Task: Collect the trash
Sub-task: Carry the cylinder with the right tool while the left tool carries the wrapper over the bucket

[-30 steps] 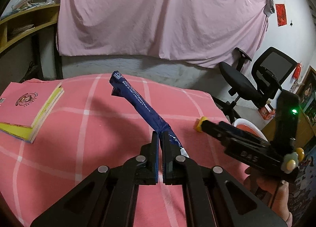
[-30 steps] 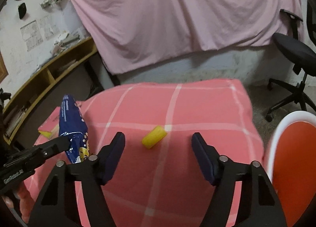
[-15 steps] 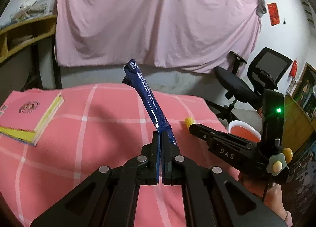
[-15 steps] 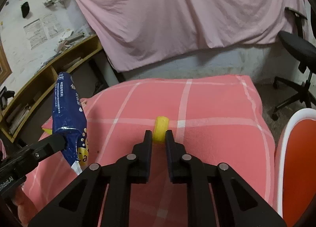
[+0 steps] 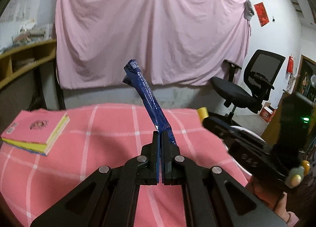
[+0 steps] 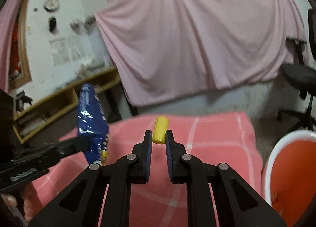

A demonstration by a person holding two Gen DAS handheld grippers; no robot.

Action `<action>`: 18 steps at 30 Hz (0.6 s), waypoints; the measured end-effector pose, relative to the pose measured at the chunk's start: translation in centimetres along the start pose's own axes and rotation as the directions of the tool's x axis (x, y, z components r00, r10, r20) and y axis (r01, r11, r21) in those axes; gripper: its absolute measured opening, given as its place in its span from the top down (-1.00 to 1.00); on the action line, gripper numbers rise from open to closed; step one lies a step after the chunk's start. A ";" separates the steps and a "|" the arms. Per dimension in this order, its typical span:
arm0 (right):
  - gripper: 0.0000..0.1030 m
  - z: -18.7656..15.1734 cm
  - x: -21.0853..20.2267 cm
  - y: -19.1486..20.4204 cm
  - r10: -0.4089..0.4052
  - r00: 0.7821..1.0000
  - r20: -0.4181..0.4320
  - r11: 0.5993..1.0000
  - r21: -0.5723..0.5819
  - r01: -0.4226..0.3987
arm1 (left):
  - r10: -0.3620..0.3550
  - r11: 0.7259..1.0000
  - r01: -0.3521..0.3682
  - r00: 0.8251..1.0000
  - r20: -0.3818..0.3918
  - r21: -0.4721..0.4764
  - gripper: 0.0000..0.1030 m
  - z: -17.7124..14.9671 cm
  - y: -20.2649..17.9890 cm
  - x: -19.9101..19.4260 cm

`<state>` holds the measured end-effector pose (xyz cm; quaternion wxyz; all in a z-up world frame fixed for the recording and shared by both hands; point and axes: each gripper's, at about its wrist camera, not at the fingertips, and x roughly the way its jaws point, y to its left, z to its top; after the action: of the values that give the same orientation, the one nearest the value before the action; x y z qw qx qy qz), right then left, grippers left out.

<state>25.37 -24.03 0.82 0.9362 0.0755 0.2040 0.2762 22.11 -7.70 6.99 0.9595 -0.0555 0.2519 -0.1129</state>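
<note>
Both grippers loaded, above the pink table.
Left gripper (image 5: pixel 160 135) fingers clamped on blue wrapper (image 5: pixel 147 100); right gripper (image 6: pixel 158 134) fingers pinch yellow cylinder (image 6: pixel 161 130); orange bin (image 6: pixel 292 175) off table's right edge.

Pink sheet (image 5: pixel 150 35) draped over white wall (image 5: pixel 276 19), black office chair (image 5: pixel 254 86), wooden shelves (image 6: pixel 59 104), round wall clock (image 6: pixel 51 4).

home rm/study | pink sheet (image 5: pixel 150 35) on wall | office chair (image 5: pixel 254 80) | shelf (image 6: pixel 59 104) | wall clock (image 6: pixel 51 4)
</note>
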 end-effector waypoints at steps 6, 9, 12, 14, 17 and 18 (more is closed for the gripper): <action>0.78 1.0 -4.7 0.8 -0.005 0.978 0.208 0.997 -0.077 0.021 | -0.006 0.998 0.000 0.995 0.104 0.063 1.00 0.4 -2.3 -1.4; 0.78 1.4 -6.5 0.6 -0.026 0.959 0.281 0.994 -0.096 0.055 | -0.023 0.994 0.006 0.987 0.157 0.109 1.00 0.6 -4.0 -2.0; 0.77 1.4 -8.3 0.2 -0.047 0.940 0.337 0.991 -0.101 0.085 | -0.045 0.988 0.015 0.980 0.196 0.151 1.00 0.9 -5.9 -2.0; 0.77 1.5 -9.2 -0.2 -0.061 0.929 0.365 0.990 -0.097 0.103 | -0.062 0.983 0.023 0.974 0.217 0.180 1.00 0.9 -7.2 -1.9; 0.77 1.5 -10.8 -1.1 -0.095 0.910 0.404 0.987 -0.083 0.140 | -0.100 0.973 0.046 0.968 0.232 0.228 1.00 0.7 -9.4 -1.5; 0.77 1.5 -11.3 -1.5 -0.107 0.904 0.415 0.986 -0.074 0.151 | -0.113 0.969 0.056 0.966 0.232 0.240 1.00 0.6 -10.1 -1.3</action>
<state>18.09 -31.56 5.62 0.9770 0.0688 -0.0065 0.2019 19.37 -17.14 9.79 0.9774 0.0325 0.1147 -0.1748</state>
